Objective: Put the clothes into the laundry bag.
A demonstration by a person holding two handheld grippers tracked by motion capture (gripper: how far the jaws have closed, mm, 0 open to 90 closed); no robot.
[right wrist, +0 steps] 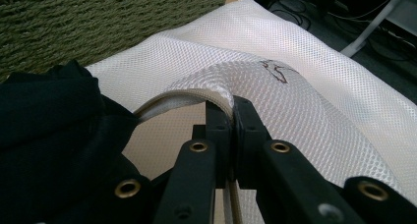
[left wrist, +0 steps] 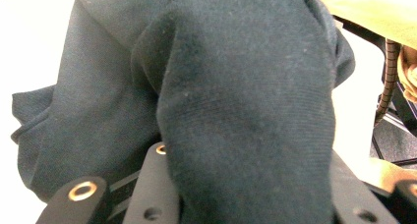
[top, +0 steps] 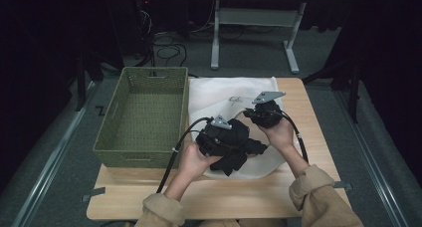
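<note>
The black garment point(top: 234, 147) is gripped between the jaws of the left claw point(top: 224, 137) at the mouth of the white mesh bag point(top: 219, 95) on the bench point(top: 199, 197). The bag's rim point(right wrist: 196, 96) is pinched in the fully closed right claw point(right wrist: 231, 111). Should the rim slip, the mouth would likely collapse and block the garment. A green basket point(top: 144, 112) stands just beside the bag.

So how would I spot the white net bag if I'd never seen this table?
Find the wooden table, then the green woven basket on its left. Right beside the basket lies the white net bag, its rim pinched by the right gripper. It's pale and see-through with tiny holes, unlike the black cloth held by the left gripper.
</note>
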